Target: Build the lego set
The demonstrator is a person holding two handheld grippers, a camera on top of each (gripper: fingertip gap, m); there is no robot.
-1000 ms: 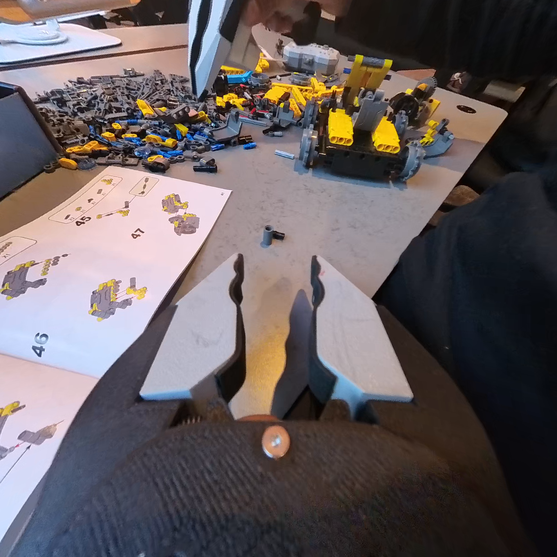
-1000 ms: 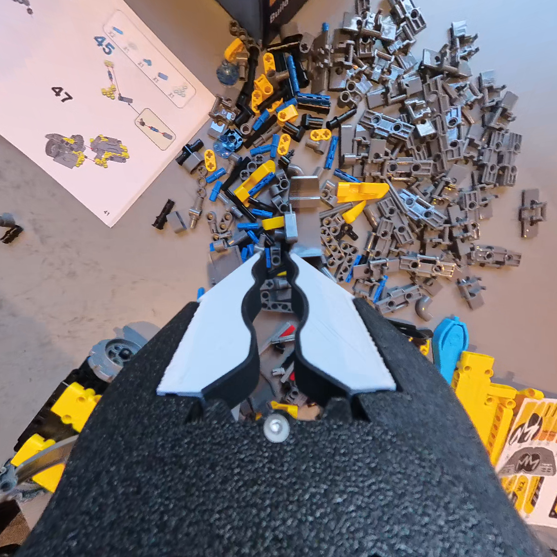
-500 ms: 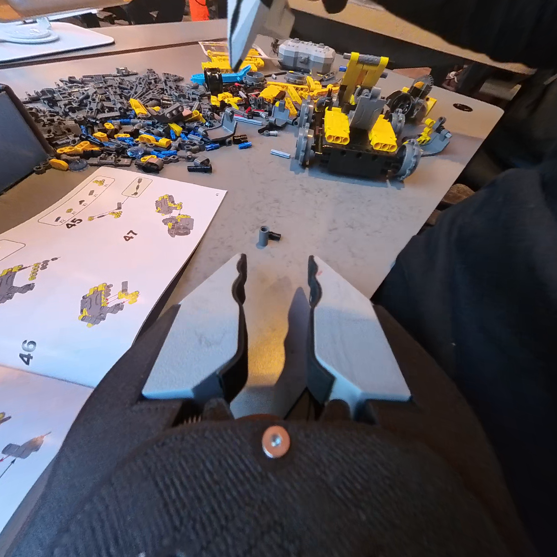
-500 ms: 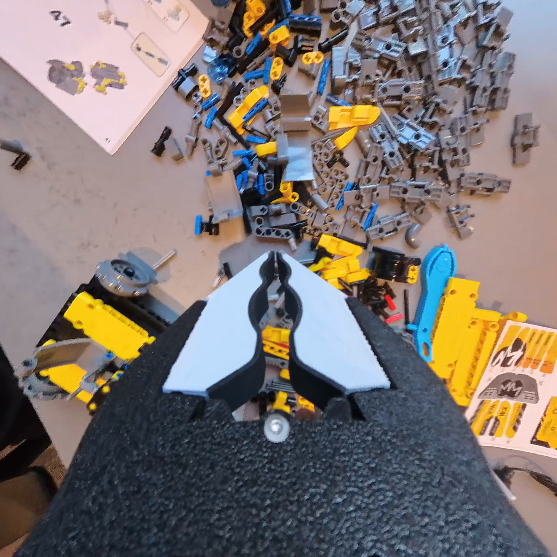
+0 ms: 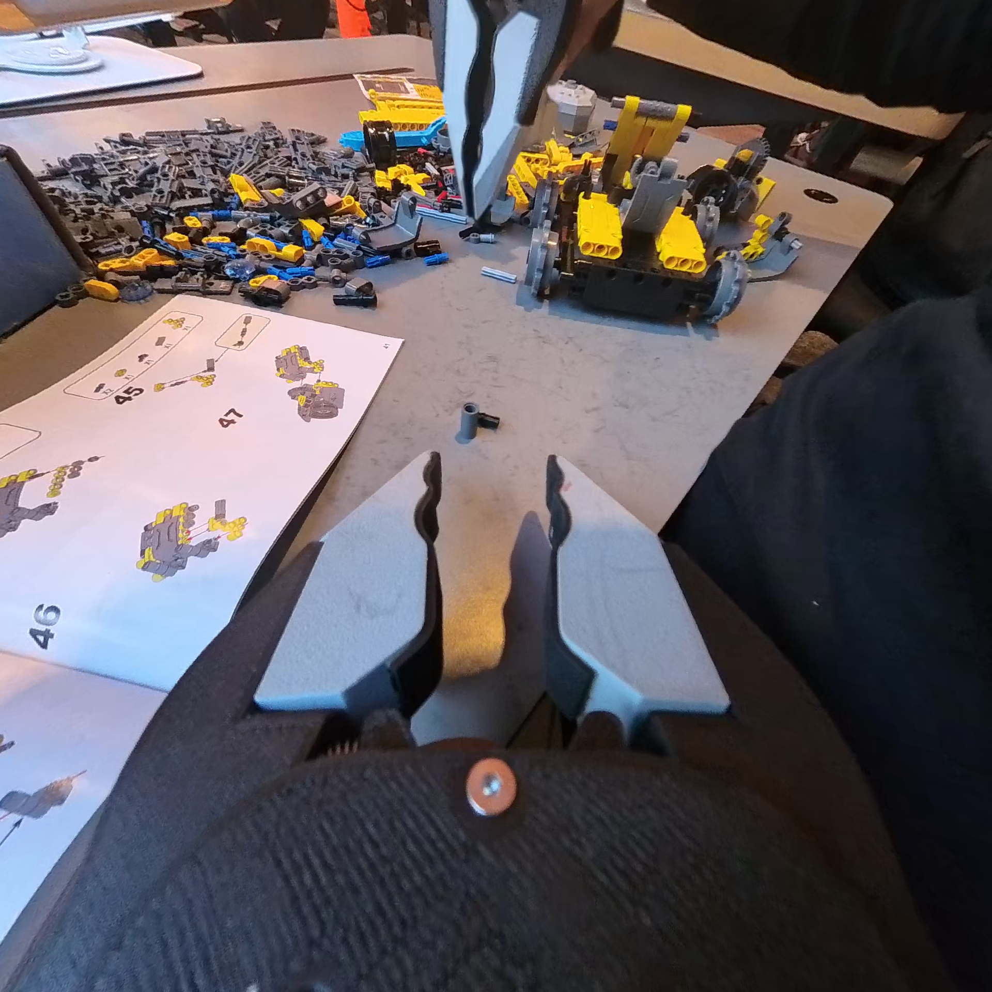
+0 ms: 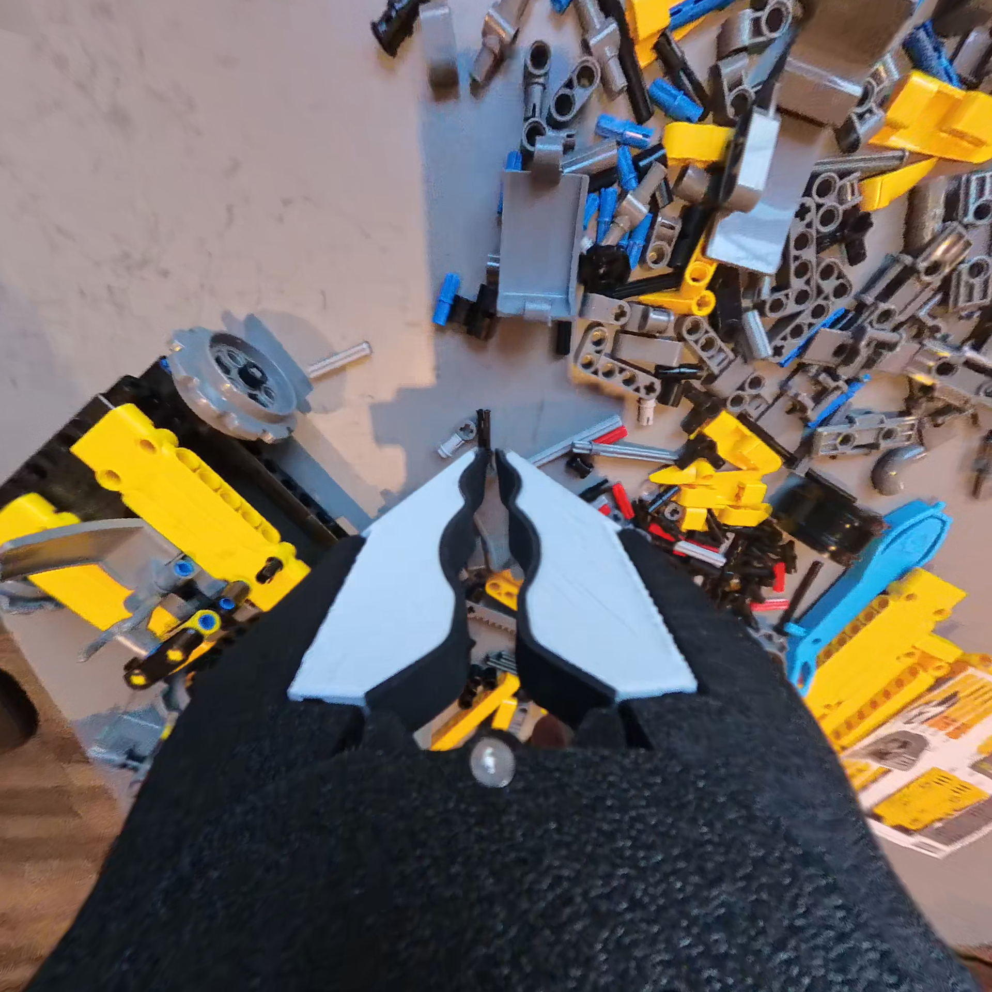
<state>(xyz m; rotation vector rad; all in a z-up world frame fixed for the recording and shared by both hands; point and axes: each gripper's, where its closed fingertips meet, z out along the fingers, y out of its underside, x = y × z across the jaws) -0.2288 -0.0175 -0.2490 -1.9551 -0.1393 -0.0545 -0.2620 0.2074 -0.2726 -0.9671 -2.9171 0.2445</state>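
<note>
My left gripper (image 5: pixel 491 467) is open and empty, low over the grey table (image 5: pixel 537 365) near its front edge. A small grey connector with a black pin (image 5: pixel 472 421) stands just ahead of its tips. My right gripper (image 6: pixel 487 456) points down at the table between the loose-parts pile (image 6: pixel 751 268) and the yellow-and-black model vehicle (image 6: pixel 177 483). Its tips are closed around a thin black pin (image 6: pixel 484 427) that sticks out past them. A light grey pin (image 6: pixel 456 434) lies beside it. The right gripper also shows in the left wrist view (image 5: pixel 475 209), tips down at the table.
An open instruction booklet (image 5: pixel 161 456) lies at the left. The parts pile (image 5: pixel 204 204) spreads behind it, with the model vehicle (image 5: pixel 633 252) to its right. A blue part (image 6: pixel 869 569) and a sticker sheet (image 6: pixel 923 751) lie at the right. A person's dark clothing (image 5: pixel 859 537) borders the table's right edge. Left tips to right tips: about 25 centimeters.
My right gripper has moved from over the grey-part pile toward the model vehicle and come down to the table, tips now around a black pin. The left gripper has hardly moved.
</note>
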